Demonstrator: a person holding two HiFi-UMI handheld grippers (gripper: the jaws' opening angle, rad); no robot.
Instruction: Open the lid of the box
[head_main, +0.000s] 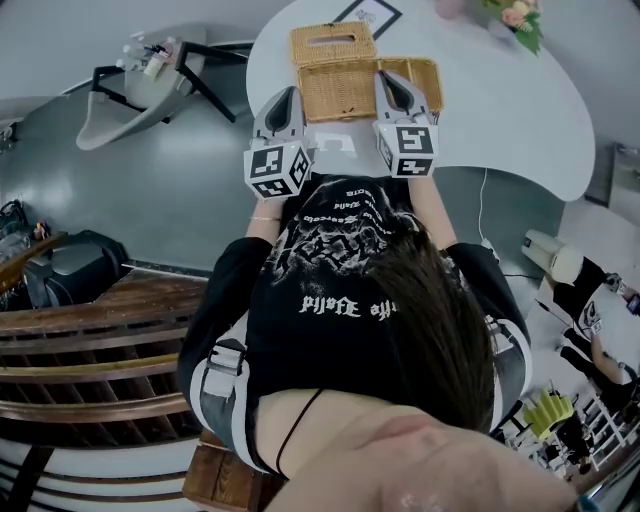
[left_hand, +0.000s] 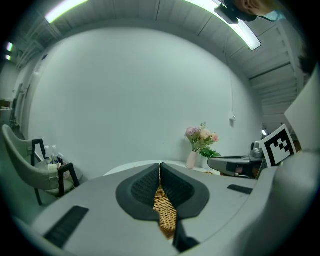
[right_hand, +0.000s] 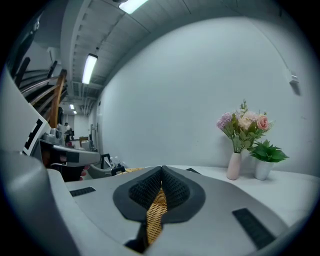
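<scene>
A woven wicker box (head_main: 345, 88) stands on the white round table (head_main: 500, 100), close to its near edge. A wicker panel with a slot handle (head_main: 333, 42) lies at the box's far side. My left gripper (head_main: 290, 97) is at the box's left edge and my right gripper (head_main: 388, 80) at its right edge. In the left gripper view, the left gripper (left_hand: 160, 167) is shut, with wicker weave (left_hand: 165, 215) pinched between its dark pads. The right gripper (right_hand: 161, 172) is likewise shut on a strip of wicker (right_hand: 156, 216). How far the lid is raised is hidden by the grippers.
A vase of pink flowers (right_hand: 242, 135) and a small potted plant (right_hand: 265, 160) stand at the table's far side, beside a framed card (head_main: 368, 15). A grey chair (head_main: 140, 90) holding bottles stands left of the table. A wooden counter (head_main: 90, 340) runs behind the person.
</scene>
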